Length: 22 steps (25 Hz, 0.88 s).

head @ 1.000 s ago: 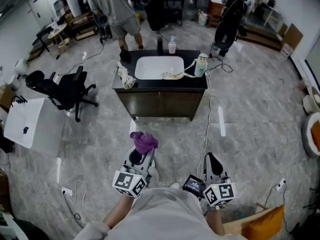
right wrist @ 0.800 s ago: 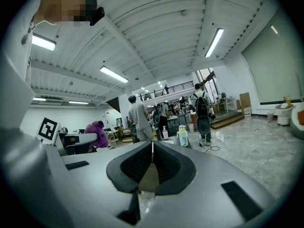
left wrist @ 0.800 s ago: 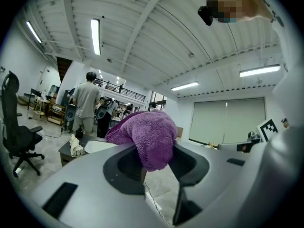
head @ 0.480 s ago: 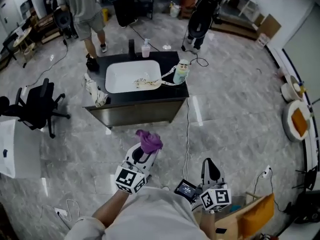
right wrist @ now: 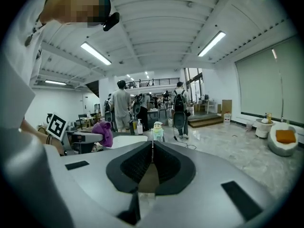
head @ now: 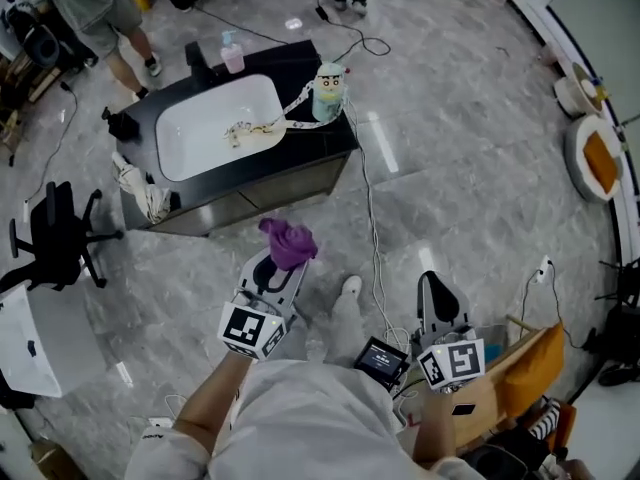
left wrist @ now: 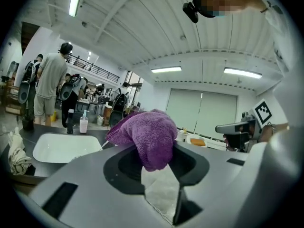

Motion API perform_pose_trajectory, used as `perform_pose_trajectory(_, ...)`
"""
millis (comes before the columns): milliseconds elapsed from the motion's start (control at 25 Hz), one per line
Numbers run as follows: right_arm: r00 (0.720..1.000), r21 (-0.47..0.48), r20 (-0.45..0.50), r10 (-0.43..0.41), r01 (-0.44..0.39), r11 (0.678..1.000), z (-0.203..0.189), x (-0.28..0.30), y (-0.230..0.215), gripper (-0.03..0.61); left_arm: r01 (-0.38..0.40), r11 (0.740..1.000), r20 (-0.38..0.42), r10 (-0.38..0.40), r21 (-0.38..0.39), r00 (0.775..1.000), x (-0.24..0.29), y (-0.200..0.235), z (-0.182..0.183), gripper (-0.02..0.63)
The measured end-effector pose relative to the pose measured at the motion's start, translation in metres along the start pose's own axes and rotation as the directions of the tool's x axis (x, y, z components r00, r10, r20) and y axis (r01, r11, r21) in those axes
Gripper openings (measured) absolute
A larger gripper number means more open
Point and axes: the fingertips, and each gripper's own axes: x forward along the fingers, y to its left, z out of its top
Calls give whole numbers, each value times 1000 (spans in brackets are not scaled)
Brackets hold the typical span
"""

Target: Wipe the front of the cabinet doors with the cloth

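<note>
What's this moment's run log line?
left gripper shut on purple terry cloth | right gripper shut, empty | dark cabinet doors not yet touched

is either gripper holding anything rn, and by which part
The left gripper is shut on the purple cloth, pinching a bunched fold of it; the rest puffs out above the jaw tips. The right gripper is shut and empty.

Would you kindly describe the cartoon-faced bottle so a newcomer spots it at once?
Find the black-topped cabinet with the white sink. The cartoon-faced bottle stands on the countertop at the sink's right end in the head view. Unlike the pinkish pump bottle, it is pale green with a face.
</note>
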Motion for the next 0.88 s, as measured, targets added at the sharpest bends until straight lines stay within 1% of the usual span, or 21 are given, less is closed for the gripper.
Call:
perform_pose_trajectory(80, 999, -1, -17, 32, -32, 999, -14, 26, -20, 29, -23, 1000, -57, 23, 11, 998, 26, 4, -28, 137)
perform_pose_trajectory(160, 996, -30, -45, 78, -79, 996, -29, 57, -42, 29, -56, 998, -108, 57, 10, 993, 55, 9, -56, 137)
perform_pose_trajectory(280, 983, -78, -87, 161, -168, 983, -48, 105, -78, 29, -128, 991, -139, 123, -30, 983, 104, 16, -86, 137)
perform_pose_trajectory(360, 974, -74, -92, 206, -213, 974, -60, 137, -102, 29, -175, 983, -150, 163, -64, 975, 140, 23, -106, 137)
perform_pose_trajectory(440, 966, -52, -85, 243, -248, 967, -74, 167, -119, 29, -209, 975, -156, 195, -79, 968, 175, 30, -128, 137)
perform_pose_trajectory(520, 957, -22, -84, 279, -281, 959, -94, 192, -127, 29, -234, 968, -166, 217, -87, 962, 205, 38, -151, 137)
perform_pose_trajectory(720, 923, 43, -94, 372, -370, 928, -151, 242, -126, 29, -298, 946, -202, 269, -131, 942, 274, 73, -217, 137)
perform_pose_trajectory(800, 920, 85, -93, 380, -373, 924, -170, 252, -127, 29, -304, 944, -221, 271, -129, 937, 297, 82, -241, 137)
perform_pose_trajectory(880, 909, 129, -112, 402, -388, 913, -192, 255, -125, 29, -299, 949, -240, 269, -99, 933, 313, 88, -261, 137)
